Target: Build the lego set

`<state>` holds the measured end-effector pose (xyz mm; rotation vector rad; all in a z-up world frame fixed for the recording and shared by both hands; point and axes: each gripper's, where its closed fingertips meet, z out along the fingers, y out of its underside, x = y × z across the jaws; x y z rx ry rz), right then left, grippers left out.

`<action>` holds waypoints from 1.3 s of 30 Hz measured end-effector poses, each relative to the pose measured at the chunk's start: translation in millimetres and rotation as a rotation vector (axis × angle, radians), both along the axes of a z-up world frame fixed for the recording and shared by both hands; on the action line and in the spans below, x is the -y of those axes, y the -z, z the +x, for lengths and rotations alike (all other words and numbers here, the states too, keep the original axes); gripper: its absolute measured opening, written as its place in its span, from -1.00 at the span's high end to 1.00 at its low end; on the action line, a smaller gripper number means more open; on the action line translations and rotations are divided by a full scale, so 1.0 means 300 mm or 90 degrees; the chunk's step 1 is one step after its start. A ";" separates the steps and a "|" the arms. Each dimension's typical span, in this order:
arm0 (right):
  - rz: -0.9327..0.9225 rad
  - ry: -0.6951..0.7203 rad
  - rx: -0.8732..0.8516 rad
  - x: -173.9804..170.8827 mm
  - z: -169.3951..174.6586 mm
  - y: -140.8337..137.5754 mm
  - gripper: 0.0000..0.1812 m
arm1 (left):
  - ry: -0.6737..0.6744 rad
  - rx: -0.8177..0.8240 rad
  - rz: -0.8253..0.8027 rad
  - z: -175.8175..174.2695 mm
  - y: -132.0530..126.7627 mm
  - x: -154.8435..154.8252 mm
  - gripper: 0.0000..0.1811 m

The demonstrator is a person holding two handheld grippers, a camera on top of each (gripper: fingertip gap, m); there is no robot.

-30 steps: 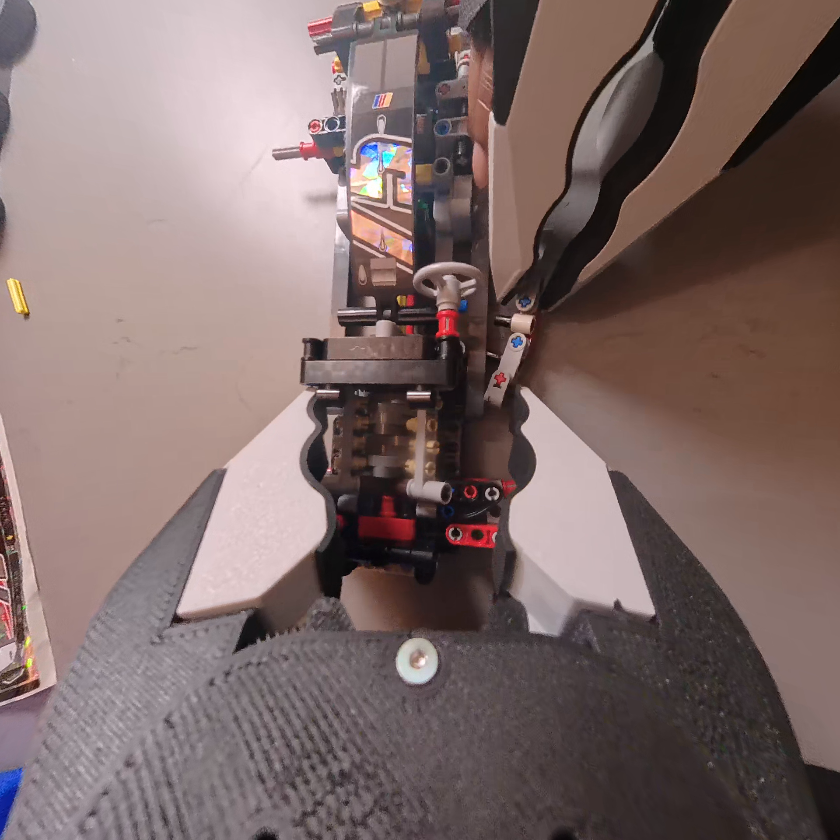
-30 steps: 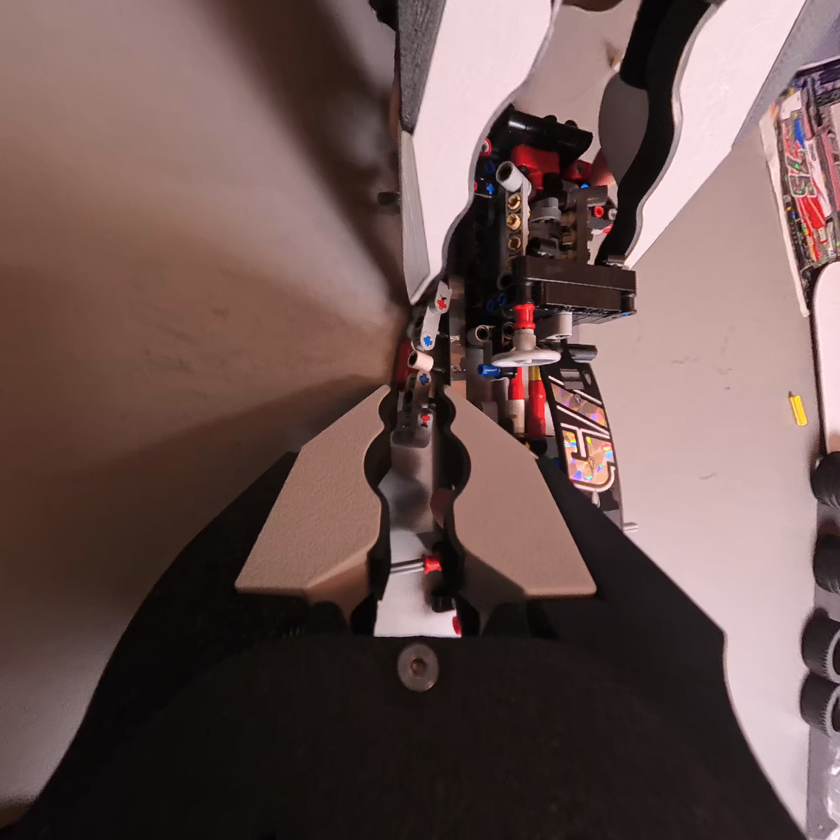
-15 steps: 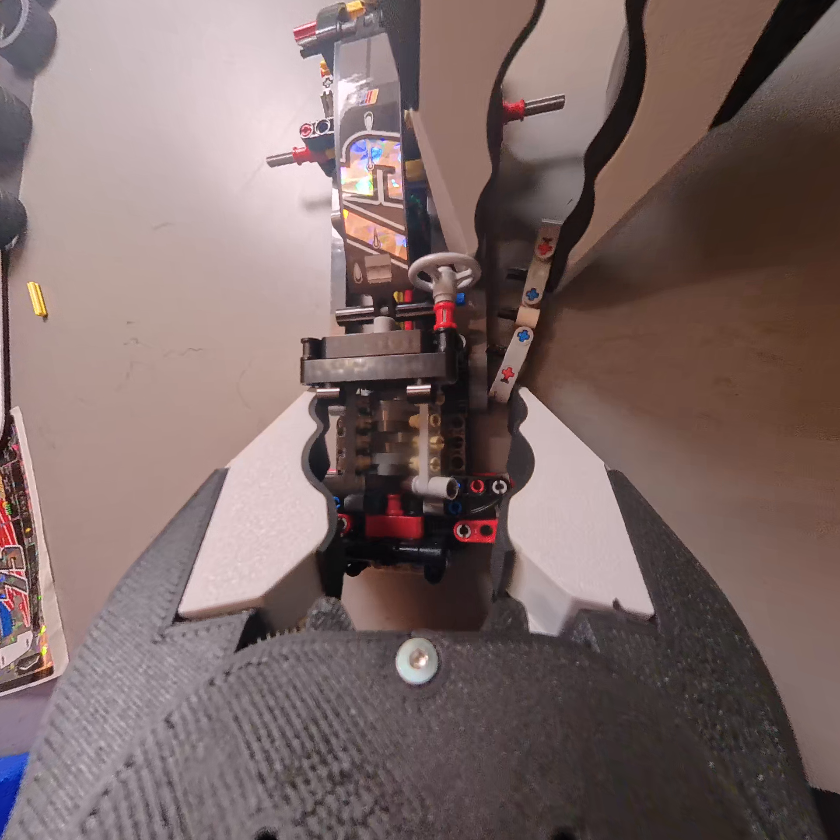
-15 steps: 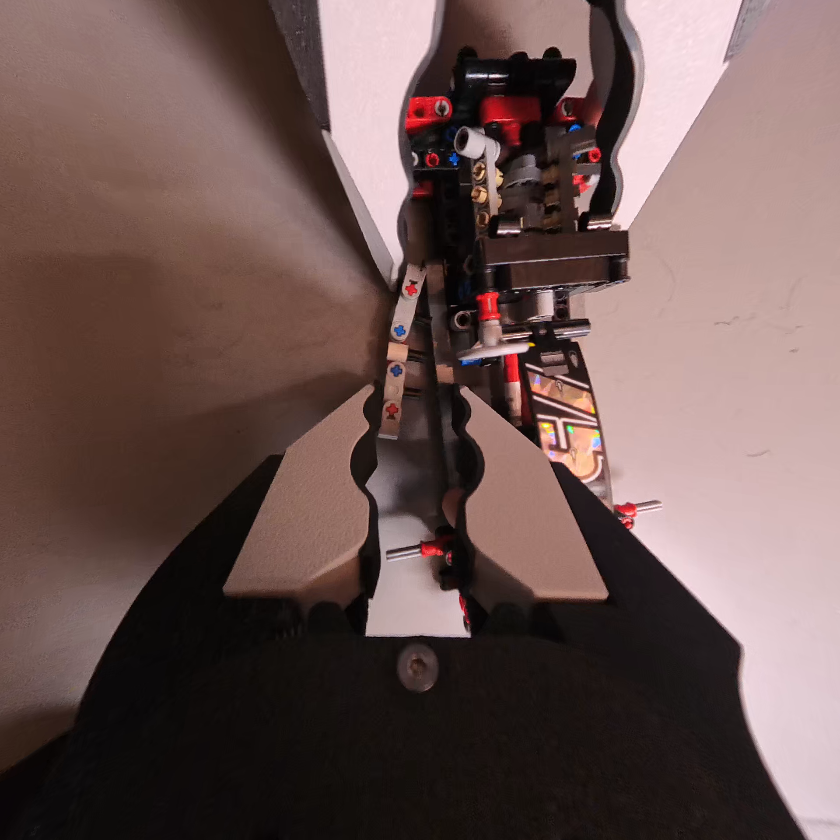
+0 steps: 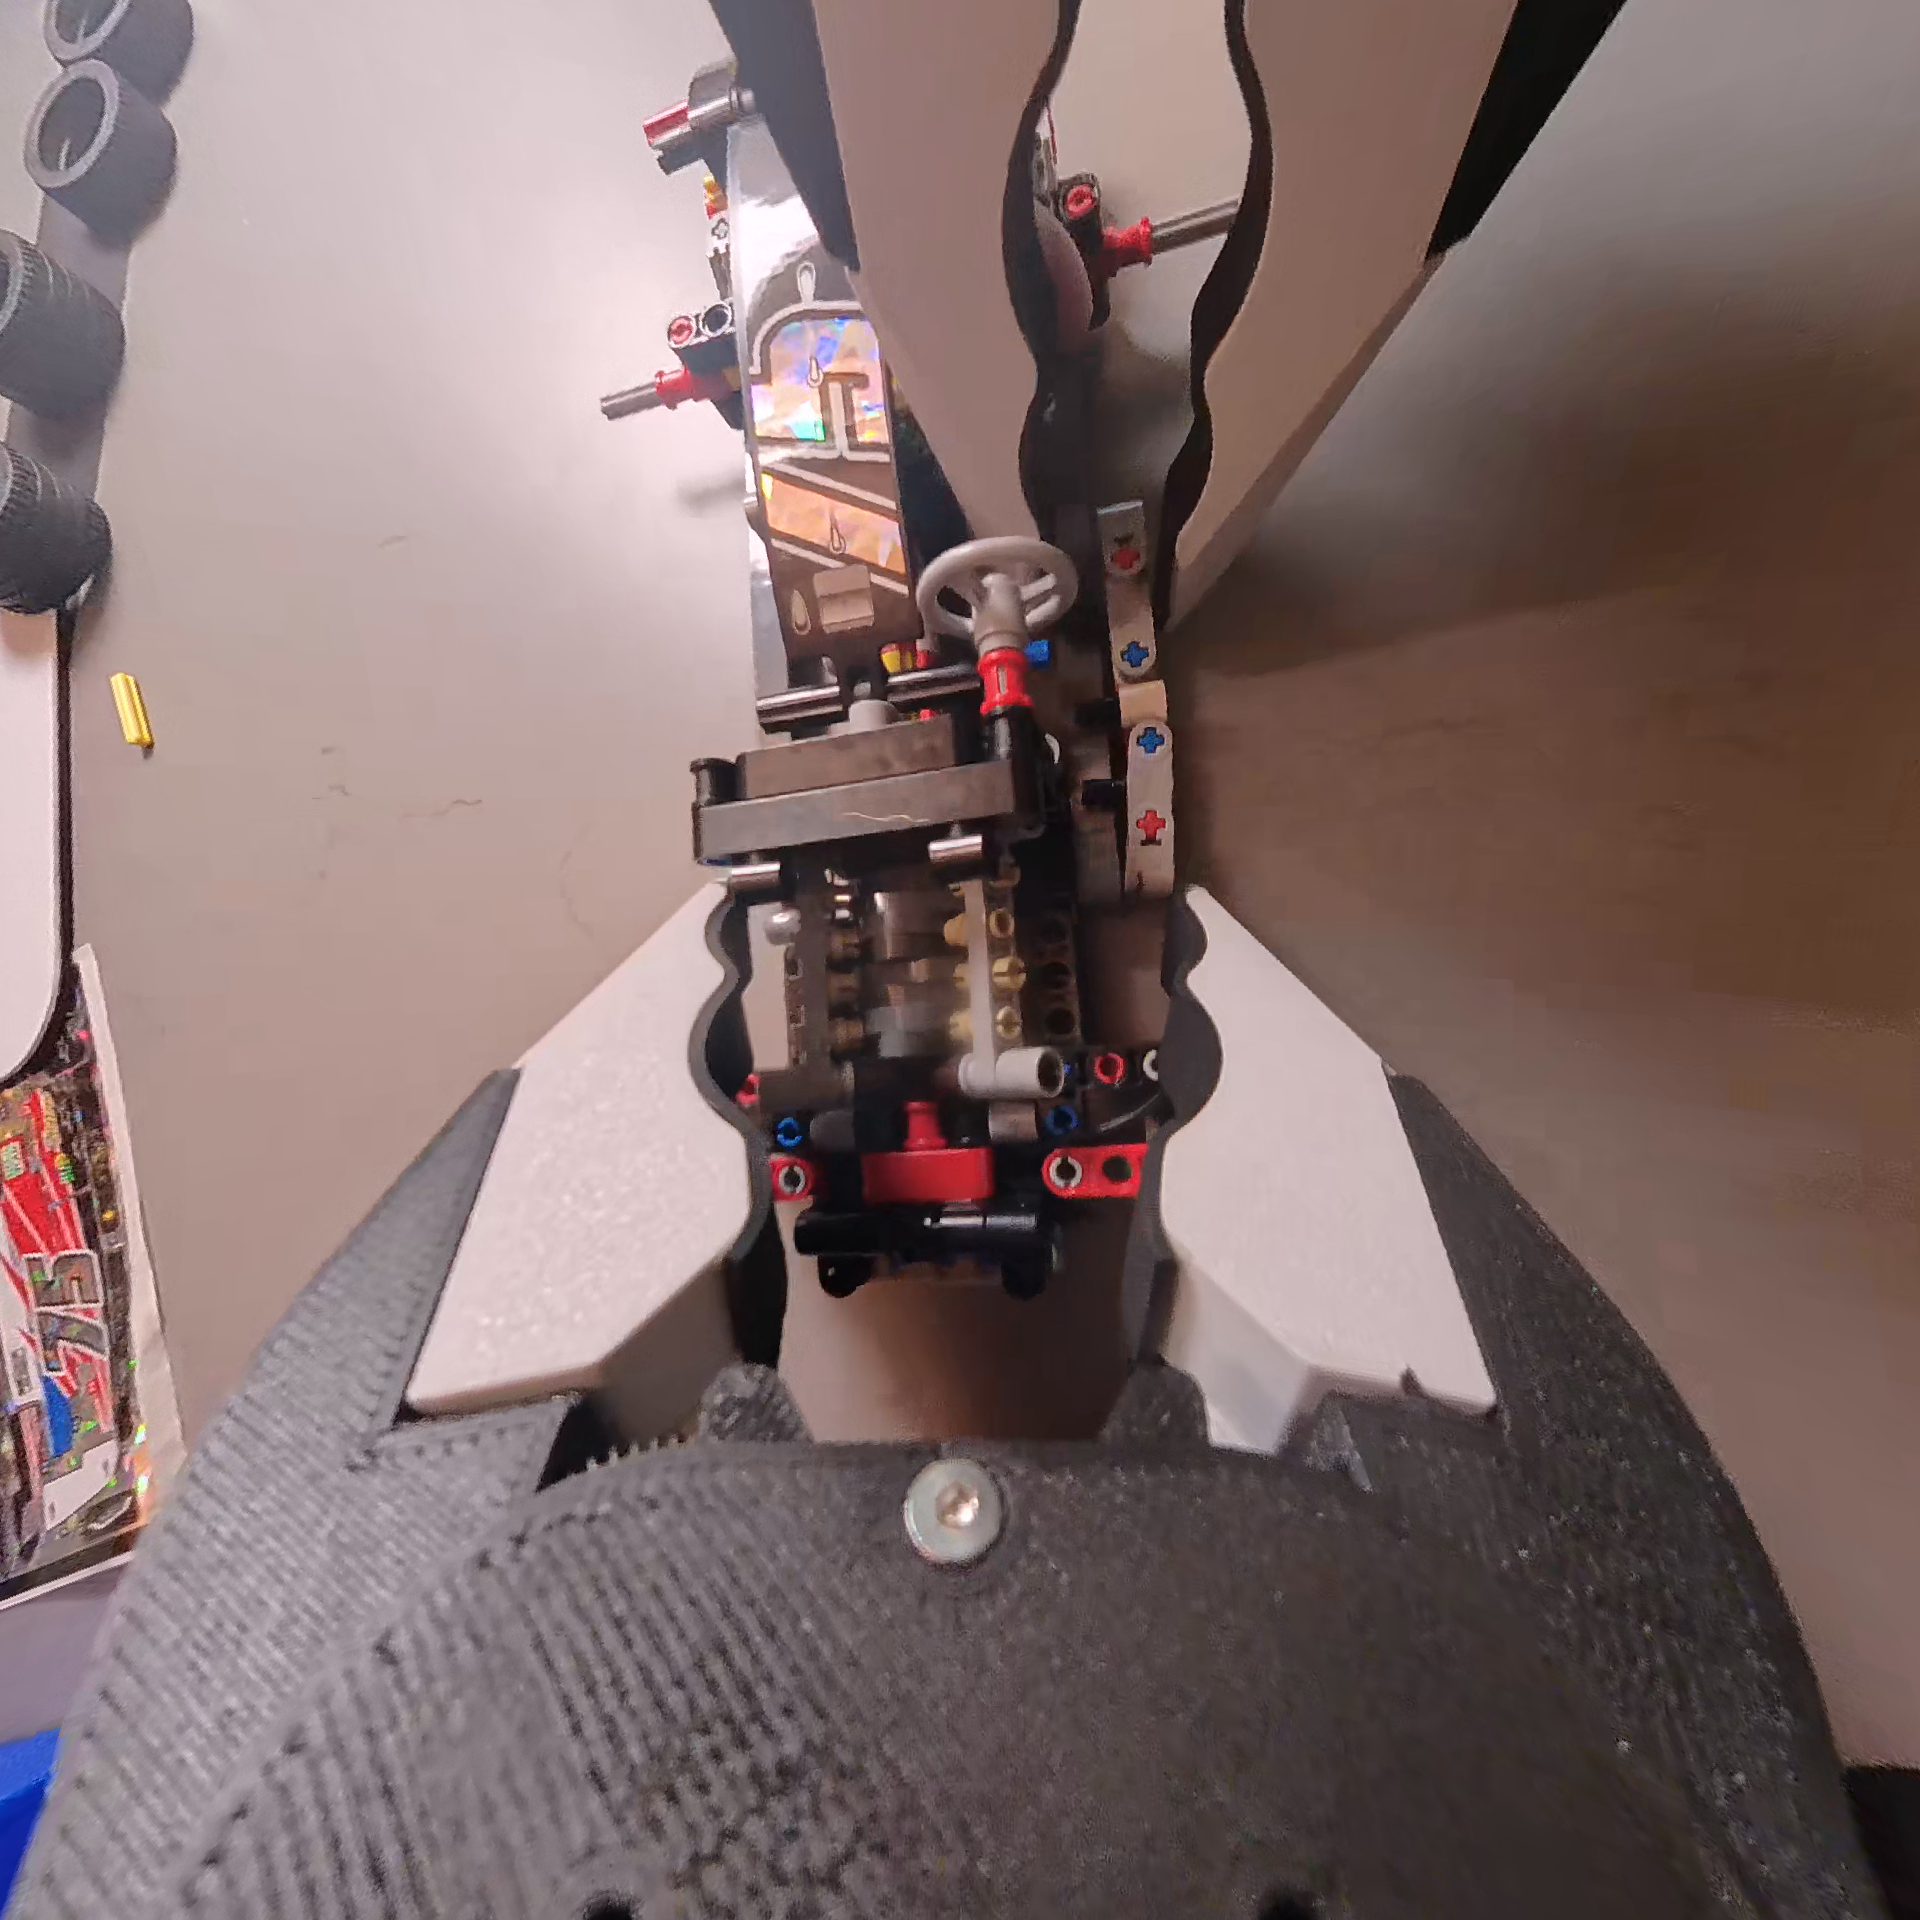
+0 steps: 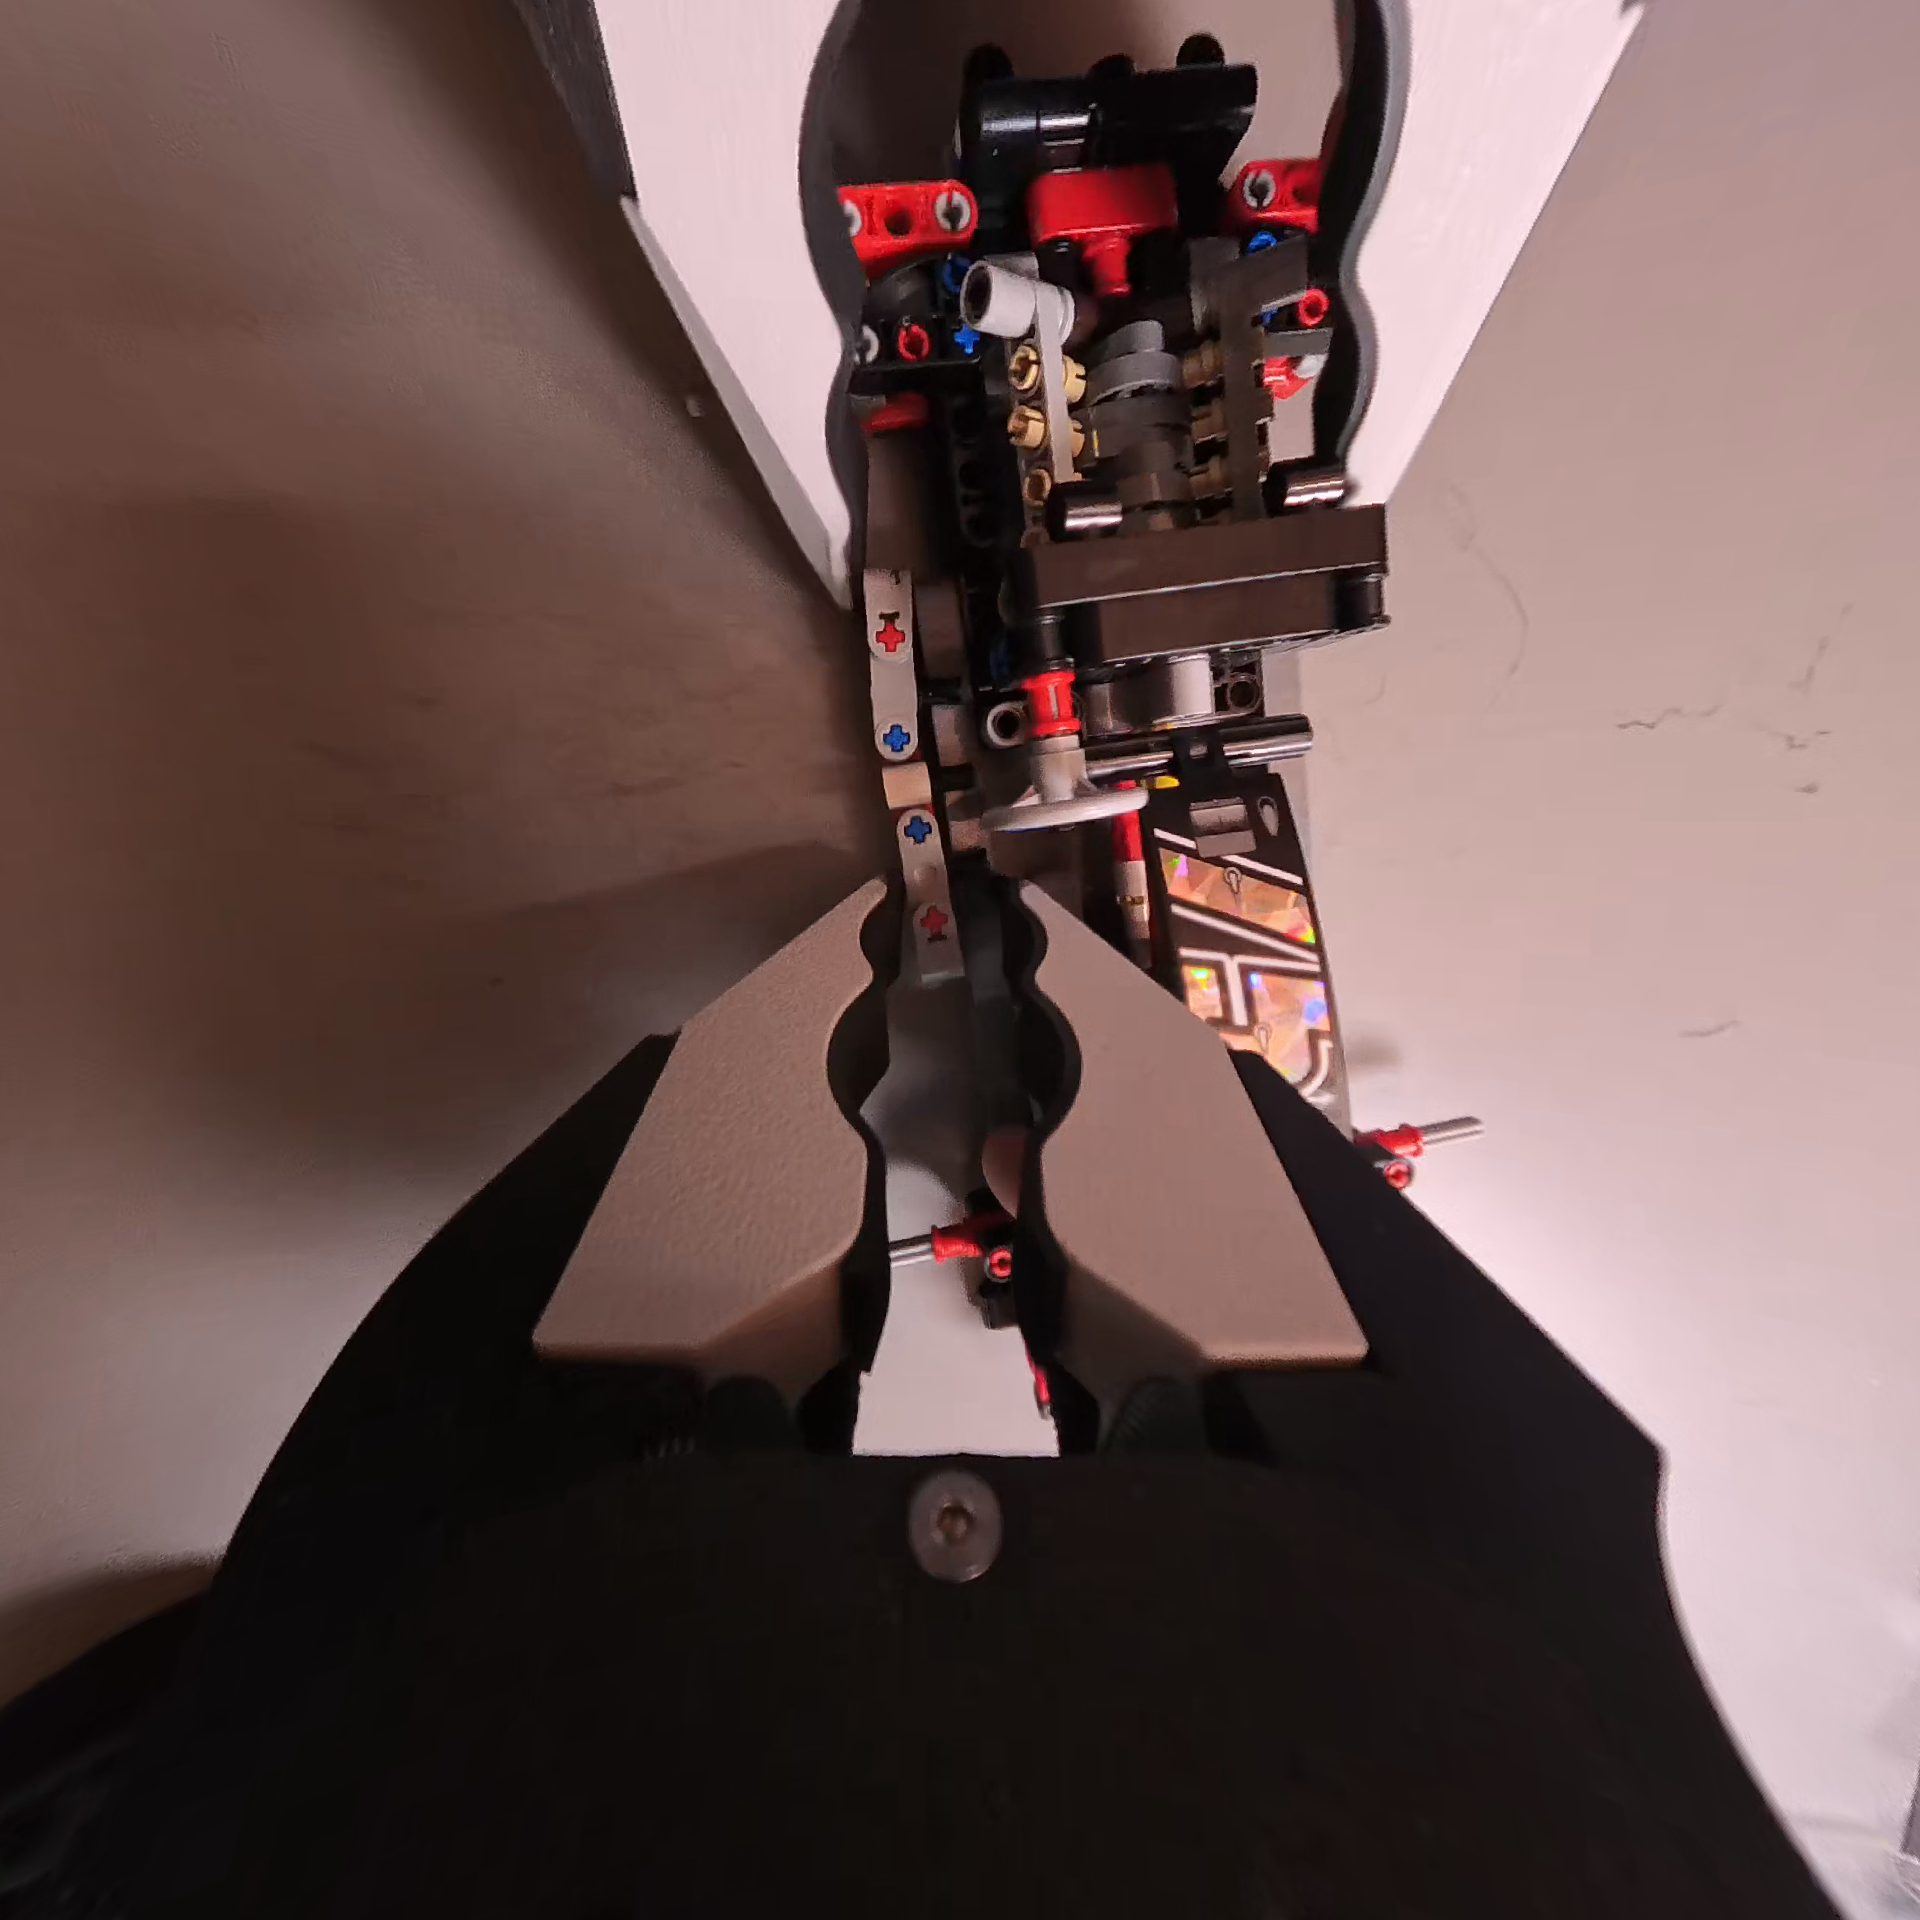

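The partly built lego car (image 5: pixel 873 800) is long and black, with a grey steering wheel (image 5: pixel 997 592), a holographic sticker panel (image 5: pixel 821 436) and an engine block at its rear. My left gripper (image 5: pixel 956 935) is shut on the rear engine end. My right gripper (image 6: pixel 951 904) faces it from the other end, shut on the car's (image 6: pixel 1195 582) grey side panel next to a light grey beam strip (image 6: pixel 904 779) with red and blue crosses. Each gripper shows in the other's view, the right one (image 5: pixel 1107 582) and the left one (image 6: pixel 1112 540). The car is held on its side just above the table.
Several black tyres (image 5: pixel 62 312) lie at the far left of the table. A small yellow pin (image 5: pixel 132 710) lies beside them, and a sticker sheet (image 5: pixel 62 1299) lies at the left edge. Red-tipped axles (image 6: pixel 1423 1138) stick out from the car's sides.
My right gripper has swung into line with the car and slid further along its side panel. The beam strip now lies straighter. The left gripper's hold is unchanged.
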<state>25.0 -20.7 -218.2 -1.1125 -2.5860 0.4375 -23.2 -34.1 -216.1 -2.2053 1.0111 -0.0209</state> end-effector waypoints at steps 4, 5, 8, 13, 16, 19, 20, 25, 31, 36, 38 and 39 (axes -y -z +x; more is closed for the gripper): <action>0.002 0.001 -0.025 0.002 0.011 -0.002 0.82 | 0.000 0.023 -0.004 -0.022 -0.028 0.022 0.26; 0.001 0.003 -0.026 0.002 0.014 -0.002 0.82 | -0.003 0.028 -0.006 -0.030 -0.034 0.027 0.27; 0.011 -0.007 -0.025 0.000 0.038 -0.006 0.74 | -0.006 0.065 -0.021 -0.038 -0.063 0.055 0.22; 0.088 -0.043 -0.066 -0.029 0.045 -0.019 0.80 | -0.027 0.098 -0.019 -0.095 -0.087 0.126 0.25; 0.141 -0.066 -0.040 -0.035 0.023 -0.009 0.80 | -0.048 0.112 -0.019 -0.130 -0.061 0.151 0.23; 0.173 -0.089 0.019 -0.044 0.016 0.015 0.80 | -0.054 0.107 -0.011 -0.134 -0.049 0.172 0.22; 0.176 -0.094 0.033 -0.045 0.011 0.021 0.87 | -0.053 0.107 -0.006 -0.132 -0.049 0.179 0.22; 0.159 -0.116 0.070 -0.038 -0.001 0.022 0.92 | -0.053 0.093 0.057 -0.130 -0.059 0.200 0.22; -0.048 -0.139 0.183 0.030 0.088 -0.080 0.92 | 0.010 0.023 0.193 -0.041 -0.113 0.206 0.13; -0.174 -0.132 0.282 0.057 0.109 -0.136 0.92 | 0.053 -0.054 0.237 0.026 -0.107 0.187 0.34; -0.192 -0.117 0.308 0.050 0.096 -0.146 0.92 | 0.035 -0.065 0.254 0.014 -0.109 0.166 0.56; -0.189 -0.107 0.310 0.039 0.084 -0.152 0.92 | 0.020 -0.064 0.253 0.002 -0.110 0.158 0.58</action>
